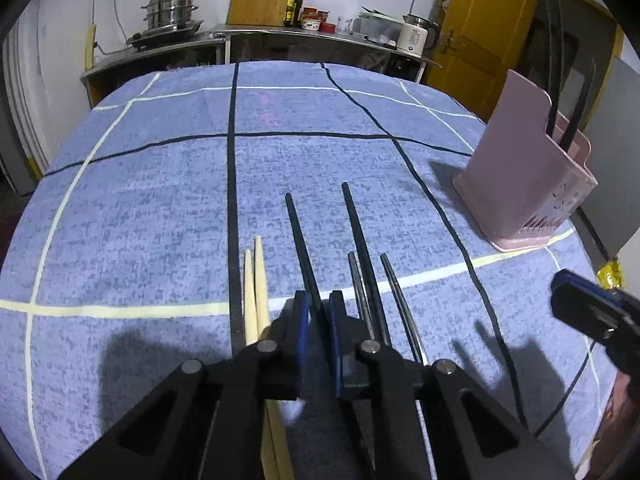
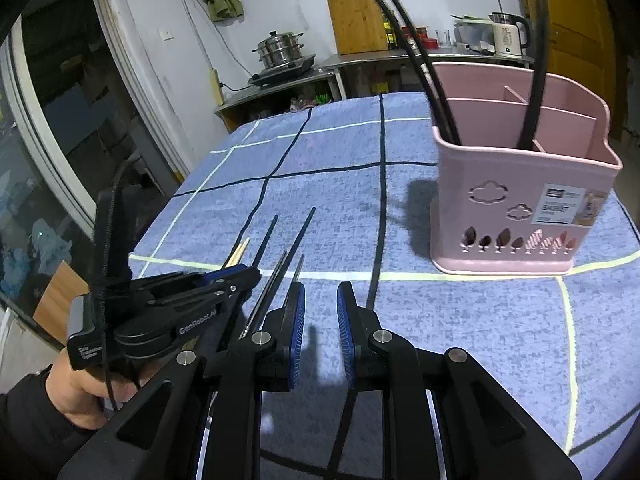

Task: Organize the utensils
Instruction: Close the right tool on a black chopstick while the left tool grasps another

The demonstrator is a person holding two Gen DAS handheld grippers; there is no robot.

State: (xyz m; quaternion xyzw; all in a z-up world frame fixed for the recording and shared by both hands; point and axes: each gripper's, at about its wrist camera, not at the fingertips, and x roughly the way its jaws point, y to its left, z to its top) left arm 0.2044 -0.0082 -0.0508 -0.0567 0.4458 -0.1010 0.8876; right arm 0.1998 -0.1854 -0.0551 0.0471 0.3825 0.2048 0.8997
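Utensil holder (image 2: 520,208), pink, upright on bench (image 1: 160,200) far right, black chopsticks inside. Loose chopsticks lie near bench front. Left tongs (image 1: 319,308) clenched on black chopstick (image 1: 298,232). Right tongs (image 2: 321,300) parted, empty.

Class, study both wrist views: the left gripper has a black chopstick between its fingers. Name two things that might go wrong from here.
1. The left gripper pinches one black chopstick far from its tip; lifted, it may swing or slip.
2. The wooden chopsticks and metal chopsticks lie close beside it, so the fingers could knock them.
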